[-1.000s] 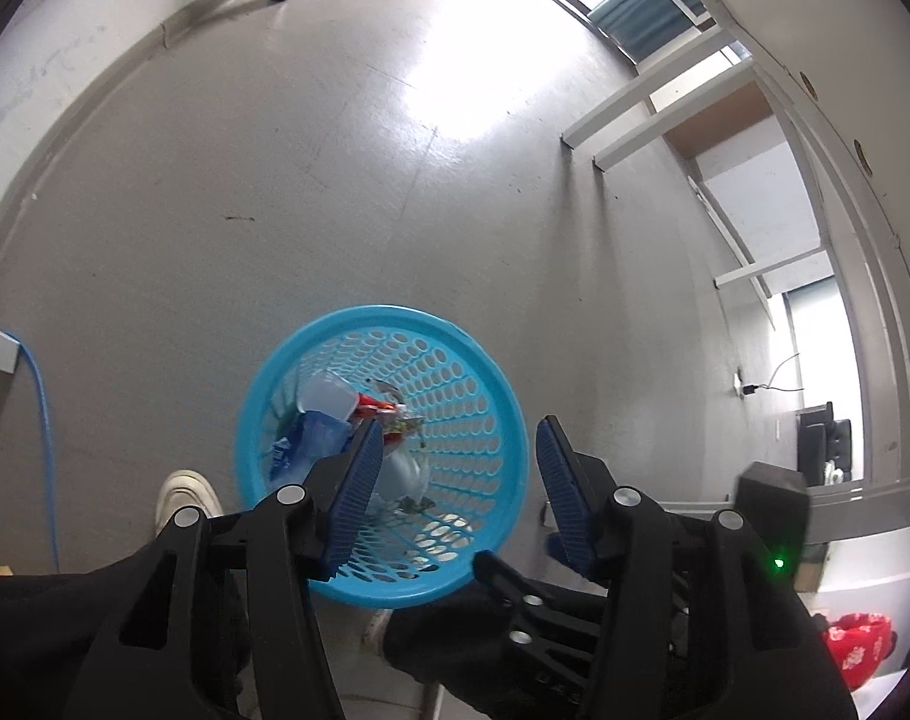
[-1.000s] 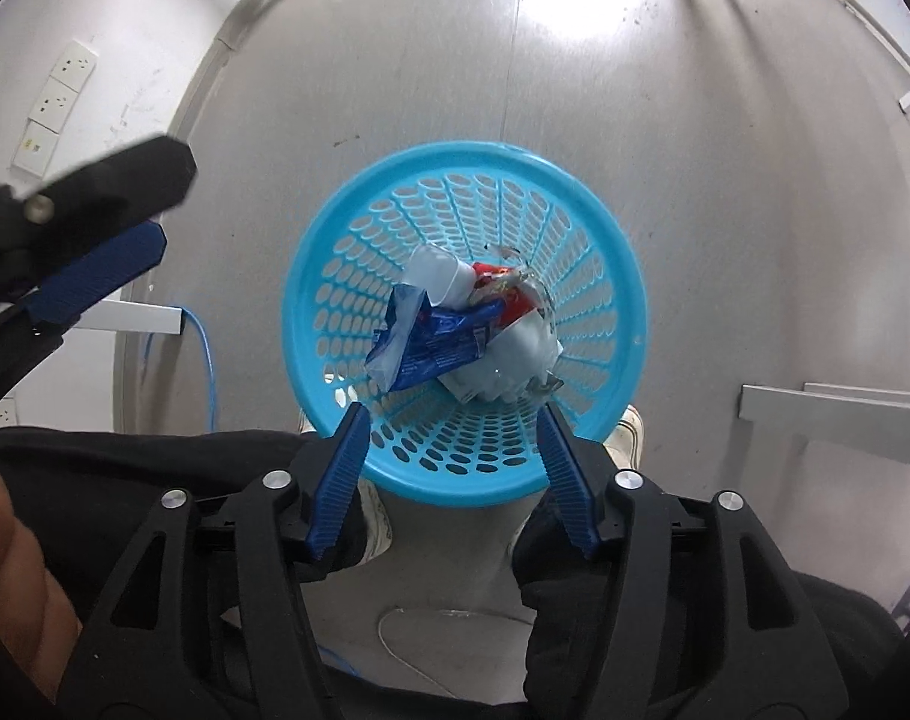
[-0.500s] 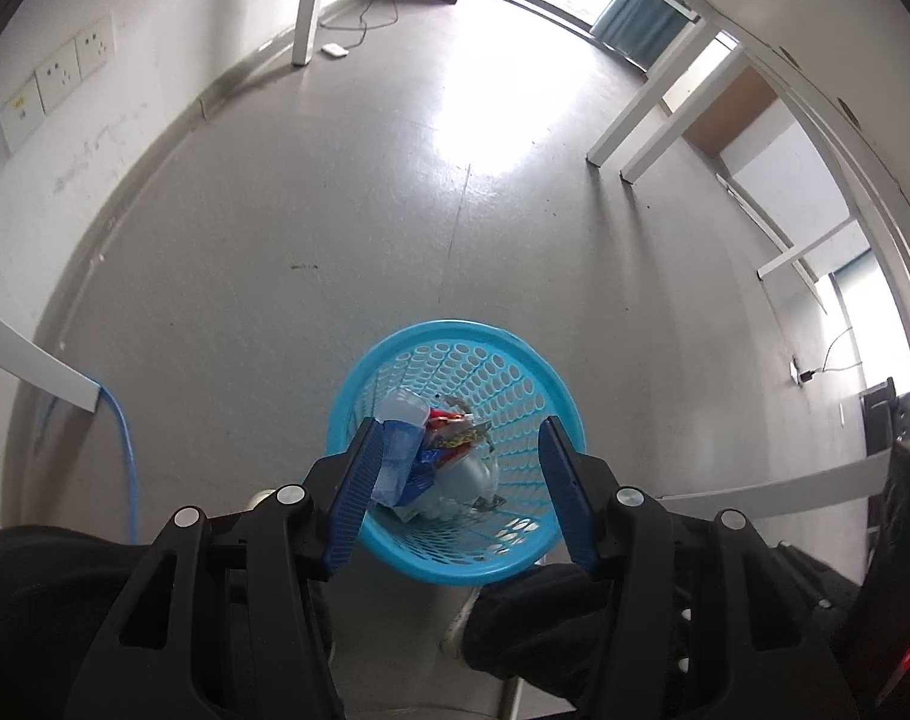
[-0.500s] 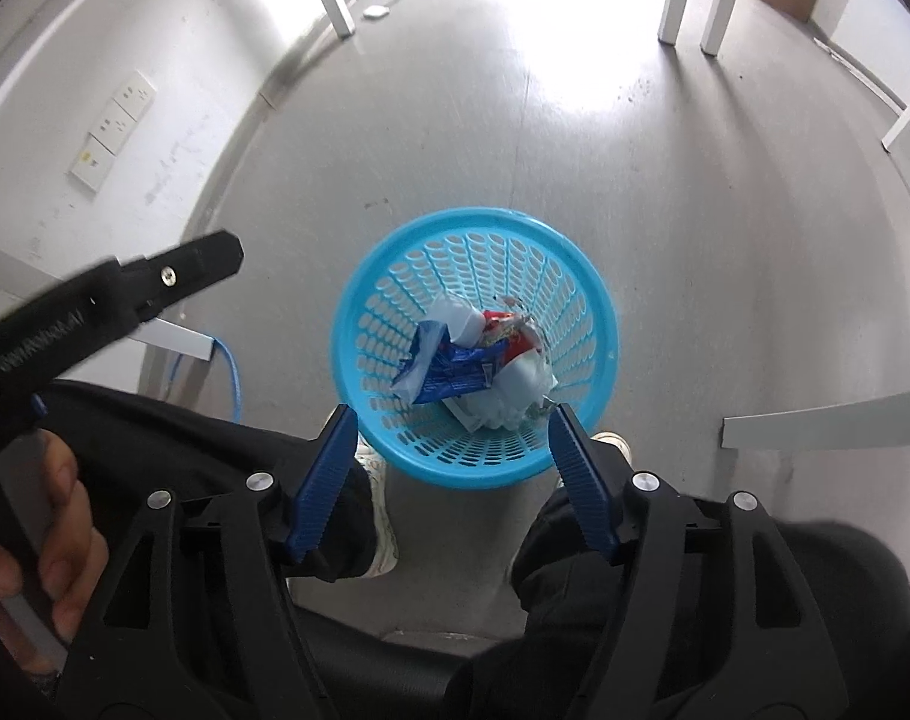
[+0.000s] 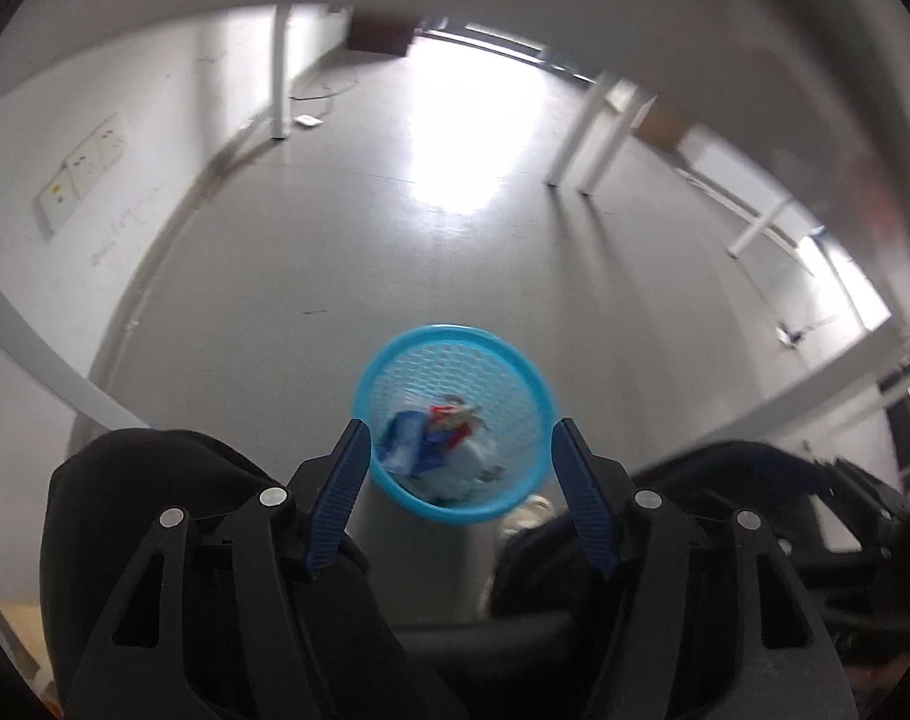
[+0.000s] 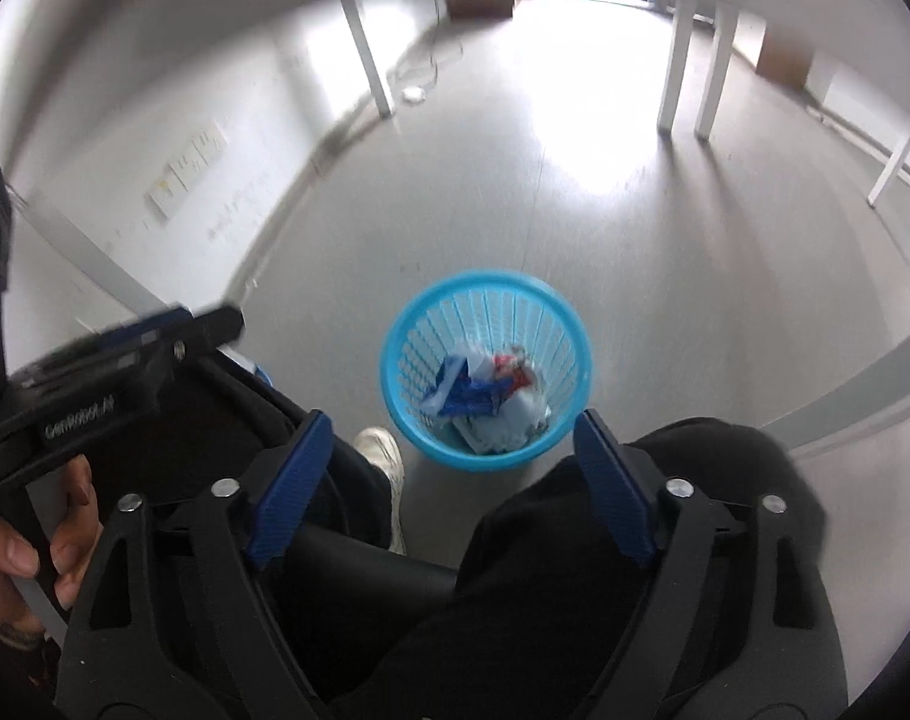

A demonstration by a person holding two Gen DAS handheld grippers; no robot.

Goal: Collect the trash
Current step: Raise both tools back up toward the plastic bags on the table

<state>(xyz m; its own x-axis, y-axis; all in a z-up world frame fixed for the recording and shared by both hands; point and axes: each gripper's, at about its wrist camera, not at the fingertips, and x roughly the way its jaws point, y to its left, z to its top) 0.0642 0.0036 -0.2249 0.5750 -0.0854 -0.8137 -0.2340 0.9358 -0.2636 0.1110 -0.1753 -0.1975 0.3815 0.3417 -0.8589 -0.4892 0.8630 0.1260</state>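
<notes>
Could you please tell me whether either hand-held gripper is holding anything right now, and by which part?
Nothing is held. The left hand-held gripper and the right hand-held gripper are both open and empty above the blue basket, where the trash lies.

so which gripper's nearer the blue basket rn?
Too close to call; perhaps the right. Both the left gripper and right gripper hover open and empty above the blue basket, which each view frames between its fingers. It looks about the same size in both.

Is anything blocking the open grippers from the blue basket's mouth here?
Nothing visible does. The blue basket stands open-topped on the floor holding wrappers. Left gripper and right gripper are open and empty above it.
</notes>
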